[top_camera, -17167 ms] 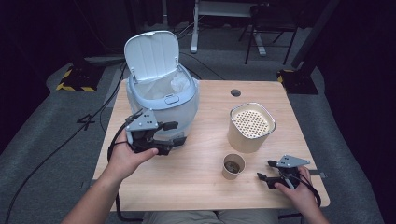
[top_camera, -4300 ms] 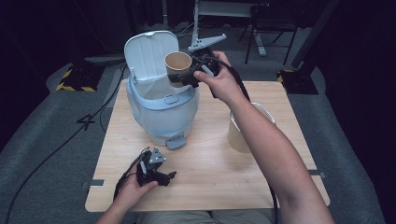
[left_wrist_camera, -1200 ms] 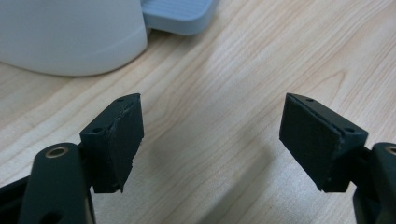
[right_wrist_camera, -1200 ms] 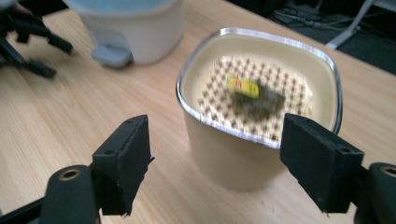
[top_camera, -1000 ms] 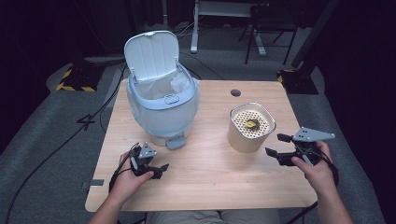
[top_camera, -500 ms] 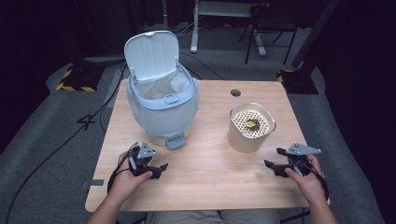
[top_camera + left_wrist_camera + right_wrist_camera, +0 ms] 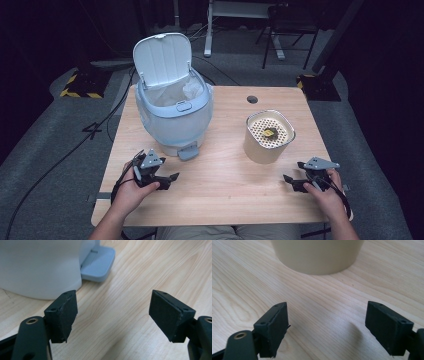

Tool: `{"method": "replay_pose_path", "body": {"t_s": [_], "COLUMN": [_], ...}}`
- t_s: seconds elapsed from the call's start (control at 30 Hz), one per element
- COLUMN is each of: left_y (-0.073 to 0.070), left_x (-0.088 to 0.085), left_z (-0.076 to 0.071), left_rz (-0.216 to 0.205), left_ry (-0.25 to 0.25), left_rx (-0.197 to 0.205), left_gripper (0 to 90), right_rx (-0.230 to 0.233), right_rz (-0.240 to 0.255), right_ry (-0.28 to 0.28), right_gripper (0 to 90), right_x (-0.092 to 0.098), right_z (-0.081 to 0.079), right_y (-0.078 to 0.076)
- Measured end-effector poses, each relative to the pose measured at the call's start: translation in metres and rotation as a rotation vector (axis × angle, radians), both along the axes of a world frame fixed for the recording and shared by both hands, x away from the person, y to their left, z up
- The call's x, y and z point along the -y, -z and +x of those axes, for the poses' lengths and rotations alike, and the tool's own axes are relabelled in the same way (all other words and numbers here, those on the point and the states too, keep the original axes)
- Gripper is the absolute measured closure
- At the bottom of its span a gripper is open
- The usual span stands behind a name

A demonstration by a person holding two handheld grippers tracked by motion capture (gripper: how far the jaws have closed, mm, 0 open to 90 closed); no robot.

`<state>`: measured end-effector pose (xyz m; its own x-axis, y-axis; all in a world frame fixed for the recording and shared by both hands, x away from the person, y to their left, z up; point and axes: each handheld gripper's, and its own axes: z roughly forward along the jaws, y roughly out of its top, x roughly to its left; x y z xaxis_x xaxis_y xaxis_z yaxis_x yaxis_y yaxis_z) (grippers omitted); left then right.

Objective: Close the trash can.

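A pale blue pedal bin point(image 7: 172, 115) stands at the table's back left, lid up, with a white liner inside. My left gripper point(image 7: 167, 172) rests in front of it, open and empty; its view has the bin wall point(image 7: 37, 265) and pedal point(image 7: 98, 263) just beyond the gripper point(image 7: 112, 312). A beige canister point(image 7: 269, 137) with a perforated insert holds a small yellowish scrap point(image 7: 270, 133). My right gripper point(image 7: 294, 172) lies low at the front right, aimed at the canister point(image 7: 317, 255). Its jaws have just been opening and the right gripper point(image 7: 325, 325) holds nothing.
The wooden table point(image 7: 225, 200) has a round cable hole point(image 7: 252, 99) near its far edge. Bare wood lies between the two hands. Beyond the table are dark floor, cables and furniture legs.
My right hand has come down from beside the canister to the table's front right, and its jaws stand wider. The left hand has stayed put.
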<state>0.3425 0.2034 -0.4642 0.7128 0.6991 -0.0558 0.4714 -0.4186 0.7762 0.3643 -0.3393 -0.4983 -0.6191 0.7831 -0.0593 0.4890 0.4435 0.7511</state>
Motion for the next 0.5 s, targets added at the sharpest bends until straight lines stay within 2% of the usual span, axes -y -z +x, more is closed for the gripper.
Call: {"method": "replay_pose_path", "body": {"t_s": [0.07, 0.13, 0.23, 0.27, 0.37, 0.4, 0.43, 0.47, 0.5], "left_y": [-0.007, -0.016, -0.024, -0.032, -0.040, -0.048, -0.048, -0.052, -0.061], "left_x": [-0.003, -0.006, -0.010, -0.013, -0.015, -0.018, -0.018, -0.019, -0.022], "left_z": [-0.002, -0.004, -0.007, -0.010, -0.012, -0.013, -0.013, -0.014, -0.014], "left_rz": [-0.036, -0.063, -0.084, -0.094, -0.095, -0.109, -0.109, -0.127, -0.149], "left_ry": [-0.001, 0.001, 0.014, 0.031, 0.048, 0.058, 0.058, 0.063, 0.079], "left_rx": [0.014, 0.029, 0.035, 0.041, 0.055, 0.073, 0.073, 0.072, 0.097], "left_gripper": [23.4, 23.3, 22.7, 22.7, 22.7, 22.7, 22.7, 22.7, 23.0], "right_rx": [-0.004, -0.019, -0.050, -0.054, -0.054, -0.053, -0.053, -0.052, -0.054], "right_rz": [-0.016, 0.005, 0.024, 0.029, 0.030, 0.028, 0.028, 0.027, 0.029], "right_ry": [0.006, 0.017, 0.029, 0.029, 0.029, 0.028, 0.028, 0.028, 0.030], "right_gripper": [16.9, 16.6, 16.3, 16.1, 15.6, 15.5, 15.5, 15.5, 16.1], "right_x": [0.001, 0.003, 0.005, 0.005, 0.005, 0.005, 0.005, 0.005, 0.005], "right_z": [0.001, 0.002, 0.003, 0.003, 0.004, 0.004, 0.004, 0.004, 0.004], "right_y": [0.004, 0.005, 0.005, 0.006, 0.006, 0.006, 0.006, 0.006, 0.006]}}
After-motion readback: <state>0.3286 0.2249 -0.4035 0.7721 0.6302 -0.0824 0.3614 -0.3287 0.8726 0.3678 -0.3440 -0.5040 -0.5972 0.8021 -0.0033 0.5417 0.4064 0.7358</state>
